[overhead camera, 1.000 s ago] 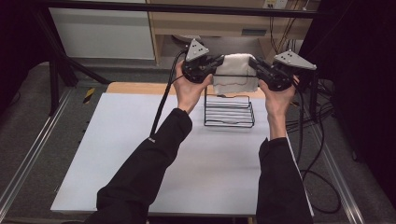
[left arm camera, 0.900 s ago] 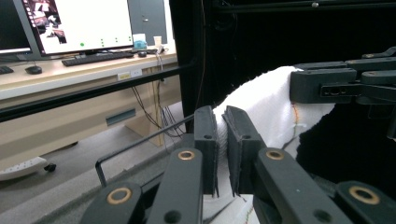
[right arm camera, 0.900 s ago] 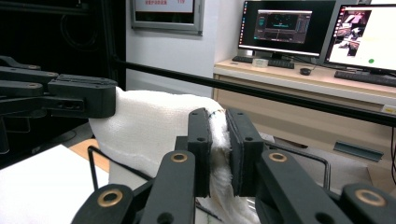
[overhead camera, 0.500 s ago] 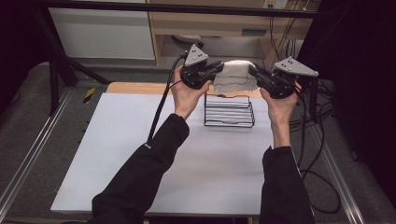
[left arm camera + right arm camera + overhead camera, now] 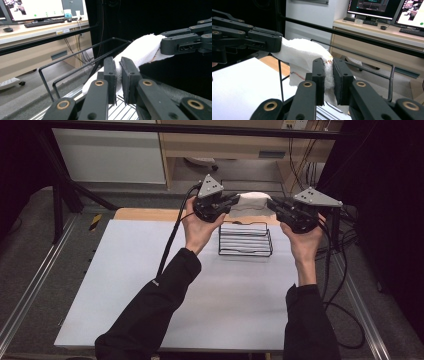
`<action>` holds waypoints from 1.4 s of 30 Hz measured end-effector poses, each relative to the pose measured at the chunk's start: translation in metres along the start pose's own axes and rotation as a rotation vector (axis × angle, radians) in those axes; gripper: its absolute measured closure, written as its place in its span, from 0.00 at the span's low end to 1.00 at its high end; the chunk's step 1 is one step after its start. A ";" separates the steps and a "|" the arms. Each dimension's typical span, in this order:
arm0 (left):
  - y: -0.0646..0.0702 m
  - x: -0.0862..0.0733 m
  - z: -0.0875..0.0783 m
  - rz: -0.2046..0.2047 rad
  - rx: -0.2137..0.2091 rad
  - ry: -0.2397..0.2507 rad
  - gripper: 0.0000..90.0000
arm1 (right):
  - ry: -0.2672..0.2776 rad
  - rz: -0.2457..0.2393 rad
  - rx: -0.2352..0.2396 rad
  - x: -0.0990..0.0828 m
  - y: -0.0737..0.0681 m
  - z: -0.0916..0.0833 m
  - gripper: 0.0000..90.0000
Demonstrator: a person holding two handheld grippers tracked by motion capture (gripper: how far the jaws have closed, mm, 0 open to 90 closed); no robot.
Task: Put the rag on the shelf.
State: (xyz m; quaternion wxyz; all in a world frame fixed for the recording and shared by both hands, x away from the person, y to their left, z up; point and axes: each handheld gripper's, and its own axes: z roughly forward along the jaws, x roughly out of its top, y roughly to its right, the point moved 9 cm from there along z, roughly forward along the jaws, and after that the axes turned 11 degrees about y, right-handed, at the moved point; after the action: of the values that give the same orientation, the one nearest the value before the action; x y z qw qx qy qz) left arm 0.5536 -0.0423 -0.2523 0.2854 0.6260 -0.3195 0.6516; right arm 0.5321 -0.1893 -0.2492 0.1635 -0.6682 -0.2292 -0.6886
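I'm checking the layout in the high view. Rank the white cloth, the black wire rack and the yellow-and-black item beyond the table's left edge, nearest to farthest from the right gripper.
1. The white cloth: pinched in the right gripper, stretched across to the left gripper.
2. The black wire rack: on the table, just below the cloth.
3. The yellow-and-black item: far left, off the table's edge.

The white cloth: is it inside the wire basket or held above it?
Held above it. Left gripper and right gripper pinch the white cloth over the wire basket.
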 end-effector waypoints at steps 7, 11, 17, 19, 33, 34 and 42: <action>0.004 -0.003 -0.003 0.003 -0.003 -0.005 0.92 | 0.002 -0.003 0.009 -0.004 -0.003 -0.004 0.91; 0.003 -0.005 -0.003 0.010 0.002 -0.011 0.91 | 0.006 -0.006 0.004 -0.006 -0.003 -0.003 0.91; 0.002 -0.008 -0.002 0.009 -0.005 -0.025 0.90 | 0.003 -0.007 0.005 -0.013 -0.003 0.000 0.91; 0.003 -0.010 -0.003 0.004 -0.014 -0.035 0.89 | -0.001 -0.001 0.008 -0.016 -0.002 -0.001 0.91; -0.009 0.019 -0.016 -0.052 0.002 -0.040 0.92 | -0.011 -0.012 0.013 -0.023 -0.002 -0.001 0.91; -0.009 0.021 -0.015 -0.053 0.004 -0.048 0.94 | -0.010 -0.012 0.013 -0.024 -0.002 -0.001 0.91; 0.001 0.008 0.005 -0.091 -0.033 -0.125 1.00 | -0.010 -0.014 0.020 -0.026 -0.002 0.000 0.91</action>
State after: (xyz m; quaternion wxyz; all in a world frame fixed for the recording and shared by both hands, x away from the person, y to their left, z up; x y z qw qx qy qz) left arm 0.5555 -0.0467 -0.2440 0.3046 0.6746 -0.3186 0.5922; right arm 0.5320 -0.1901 -0.2755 0.1643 -0.6684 -0.2416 -0.6840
